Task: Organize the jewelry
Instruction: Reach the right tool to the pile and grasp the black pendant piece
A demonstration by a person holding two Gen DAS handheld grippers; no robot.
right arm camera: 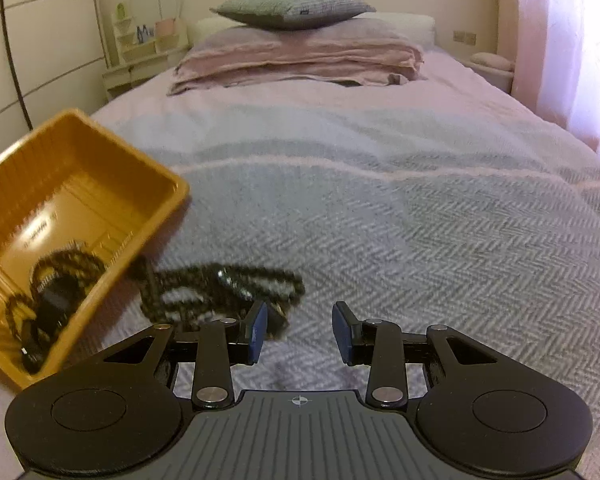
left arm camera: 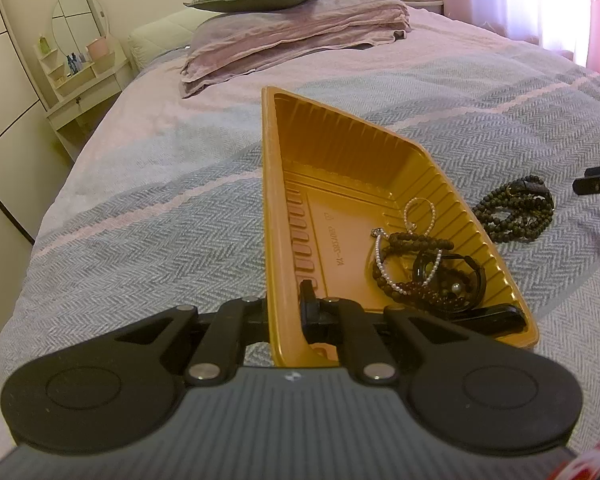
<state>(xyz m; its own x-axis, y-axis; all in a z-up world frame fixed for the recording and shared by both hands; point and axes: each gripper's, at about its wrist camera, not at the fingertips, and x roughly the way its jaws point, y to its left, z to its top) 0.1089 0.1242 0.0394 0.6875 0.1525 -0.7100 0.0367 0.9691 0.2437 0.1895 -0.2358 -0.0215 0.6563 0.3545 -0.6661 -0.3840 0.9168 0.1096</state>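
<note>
The left gripper (left arm camera: pixel 288 312) clamps the gold ribbed plastic tray's (left arm camera: pixel 340 152) rim; lower right inside lie a white pearl strand (left arm camera: pixel 410 216) and dark bead bracelets (left arm camera: pixel 416 280). The right gripper (right arm camera: pixel 300 332) is unclenched, holding nothing.

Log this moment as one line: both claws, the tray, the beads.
left claw: shut on gold tray wall | right claw: open, empty | dark bead string: on bedspread beside tray | other jewelry: in tray

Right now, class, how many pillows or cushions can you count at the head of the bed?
2: a green checked cushion lies on top, and a wide white pillow sits beneath the folded pink blanket. More could be hidden under that blanket.
</note>
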